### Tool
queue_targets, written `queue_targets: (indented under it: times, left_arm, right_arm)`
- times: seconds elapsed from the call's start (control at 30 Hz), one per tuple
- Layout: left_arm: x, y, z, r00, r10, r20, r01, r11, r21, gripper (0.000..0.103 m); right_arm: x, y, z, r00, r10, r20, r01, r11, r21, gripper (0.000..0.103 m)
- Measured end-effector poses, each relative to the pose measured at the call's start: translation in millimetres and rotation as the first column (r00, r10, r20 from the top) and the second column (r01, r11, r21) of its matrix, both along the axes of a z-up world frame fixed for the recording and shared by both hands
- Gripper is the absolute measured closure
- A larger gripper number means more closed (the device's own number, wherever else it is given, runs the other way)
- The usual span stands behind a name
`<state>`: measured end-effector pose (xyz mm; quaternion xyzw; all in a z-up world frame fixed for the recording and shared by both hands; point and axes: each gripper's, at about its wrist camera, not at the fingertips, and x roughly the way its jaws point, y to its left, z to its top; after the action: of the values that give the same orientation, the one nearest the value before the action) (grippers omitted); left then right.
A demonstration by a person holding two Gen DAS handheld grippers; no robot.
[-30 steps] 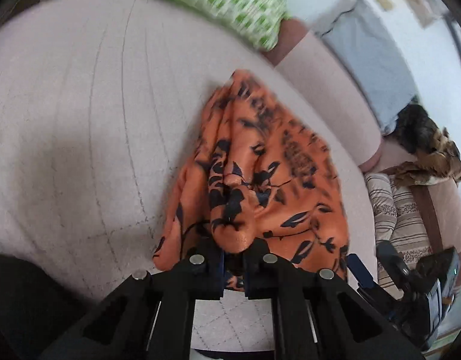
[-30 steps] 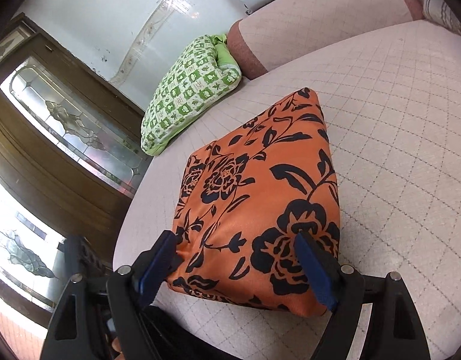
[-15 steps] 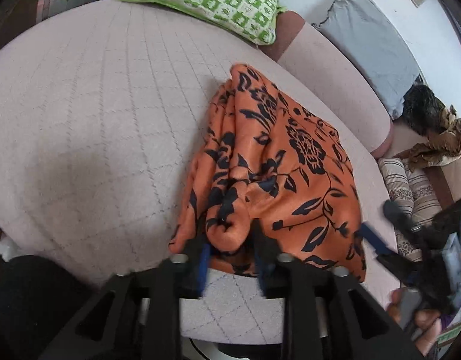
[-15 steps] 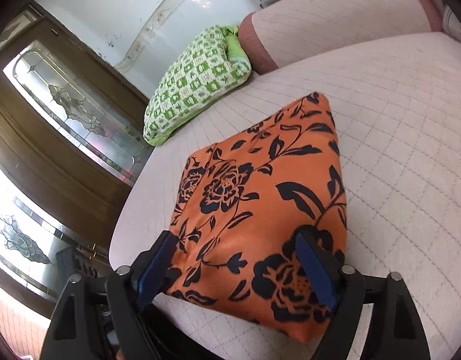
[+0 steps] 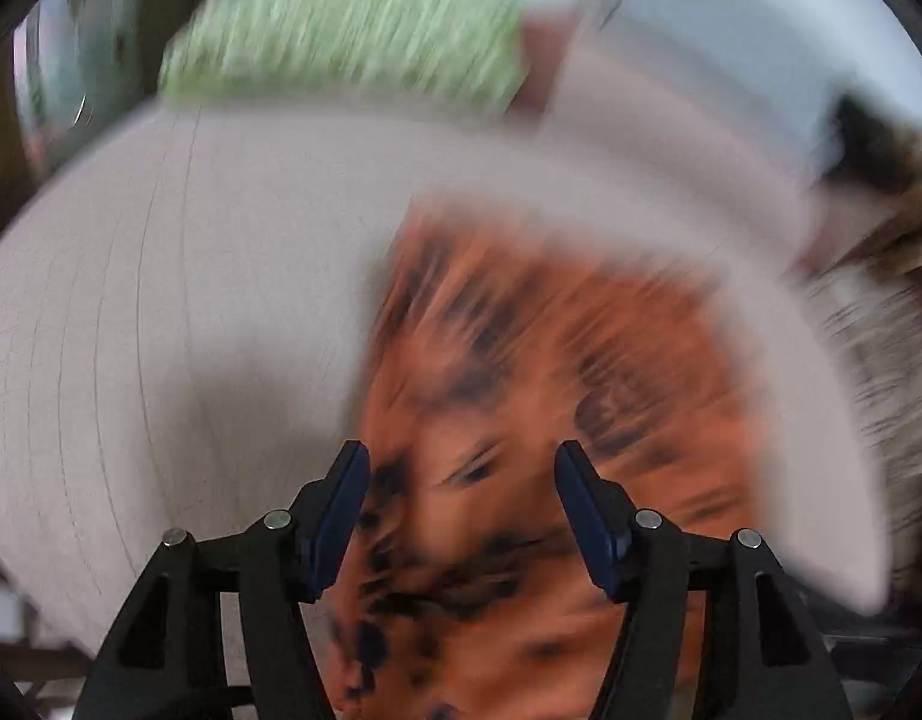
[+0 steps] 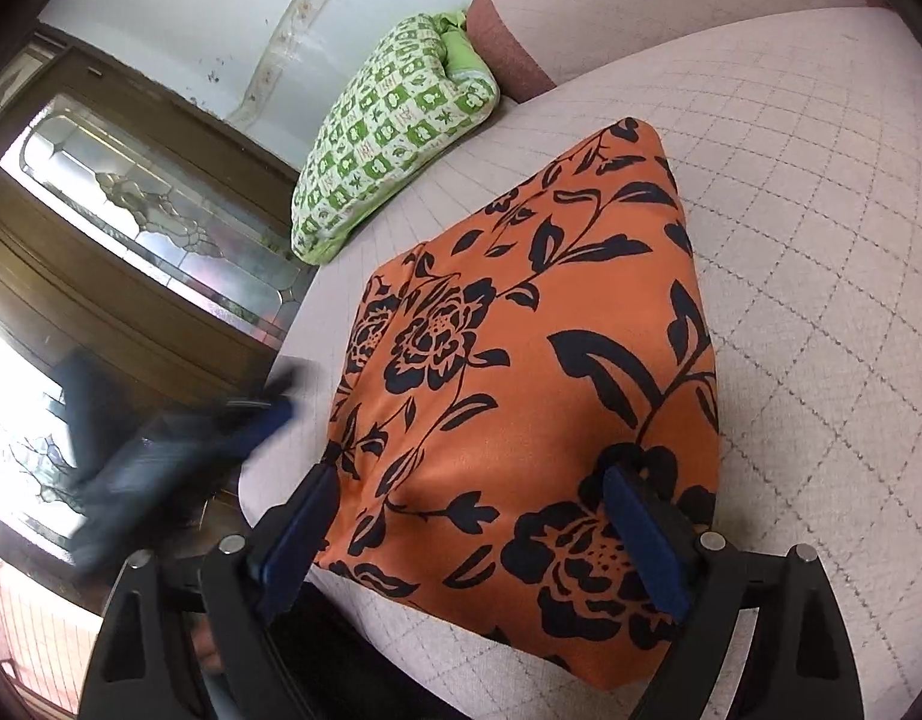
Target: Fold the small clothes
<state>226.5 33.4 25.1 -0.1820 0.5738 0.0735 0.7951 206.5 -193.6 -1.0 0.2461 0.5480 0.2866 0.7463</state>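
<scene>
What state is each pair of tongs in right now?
Left tongs: open, just been opening, orange cloth released.
Right tongs: open, holding nothing.

Matt orange printed cloth (image 6: 539, 360) lies on a quilted, woven-looking fabric cushion (image 6: 821, 276).

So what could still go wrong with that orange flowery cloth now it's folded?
The orange cloth lies near the cushion's front edge, so a nudge might slide it off. The left gripper has just been opening and its jaws straddle the fabric, so pulling away could snag a layer and undo the fold. The right gripper, open over the near corner, could drag it too.
</scene>
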Motion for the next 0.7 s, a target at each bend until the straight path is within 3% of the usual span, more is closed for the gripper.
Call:
queue_targets:
  times: [0.07,0.17,0.23,0.33,0.5,0.57,0.63,0.7]
  left_arm:
    - [-6,6,-7,0.998,0.017,0.052,-0.016,1.0,-0.019,0.031]
    - [-6,3,-5,0.998,0.004,0.062,-0.005,1.0,0.011,0.031]
    - [-6,3,-5,0.998,-0.005,0.062,0.004,1.0,0.016,0.031]
    - [-4,6,4,0.998,0.003,0.056,-0.003,1.0,0.0,0.031]
    - [-14,-4,54,0.979,-0.022,0.202,0.014,0.999,0.042,0.031]
    - [-10,-17,47,0.978,-0.091,0.185,0.076,0.993,0.089,0.031]
    - [3,-24,6,0.992,-0.122,0.029,0.117,0.985,0.128,0.031]
    - [2,-20,-1,0.993,-0.109,0.049,0.101,0.985,0.138,0.029]
  right_arm:
    - [1,-10,13,1.0,-0.012,0.021,0.012,1.0,0.029,0.012]
    - [6,-43,21,0.99,-0.124,0.063,0.123,0.992,0.017,0.012]
    - [19,-61,2,0.982,-0.185,-0.022,0.185,0.983,0.004,0.012]
    - [31,-66,-34,0.969,-0.179,-0.169,0.189,0.981,0.045,0.012]
    - [32,-58,-55,0.959,-0.149,-0.241,0.185,0.973,0.136,0.012]
    - [32,-52,-62,0.955,-0.146,-0.257,0.186,0.973,0.138,0.015]
    - [36,-44,-62,0.96,-0.132,-0.248,0.156,0.985,0.078,0.056]
    - [33,-37,-49,0.973,-0.12,-0.199,0.126,0.992,0.018,0.063]
